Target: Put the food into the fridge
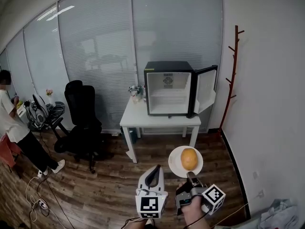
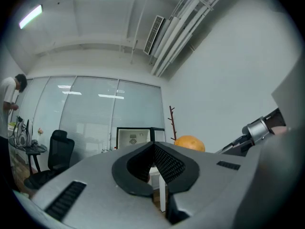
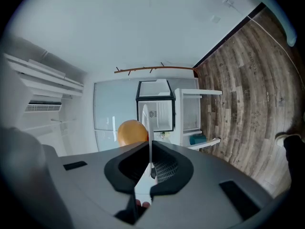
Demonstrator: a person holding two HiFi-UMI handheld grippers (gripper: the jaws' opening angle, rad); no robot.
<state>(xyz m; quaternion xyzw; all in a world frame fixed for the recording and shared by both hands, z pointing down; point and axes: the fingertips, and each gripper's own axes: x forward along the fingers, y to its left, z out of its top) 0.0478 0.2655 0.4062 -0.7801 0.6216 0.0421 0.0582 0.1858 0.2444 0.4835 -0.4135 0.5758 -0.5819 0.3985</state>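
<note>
A round orange-yellow food item lies on a white plate. My right gripper is shut on the plate's near rim and holds it level above the wooden floor. In the right gripper view the plate shows edge-on between the jaws, with the food to its left. My left gripper is shut and holds nothing, just left of the plate. The black mini fridge stands ahead on a white table, door swung open to the right, white inside, shelves bare.
A black office chair stands left of the table. A person stands at the far left beside a cluttered stand. A brown coat rack leans at the right wall. Cables lie on the floor at lower left.
</note>
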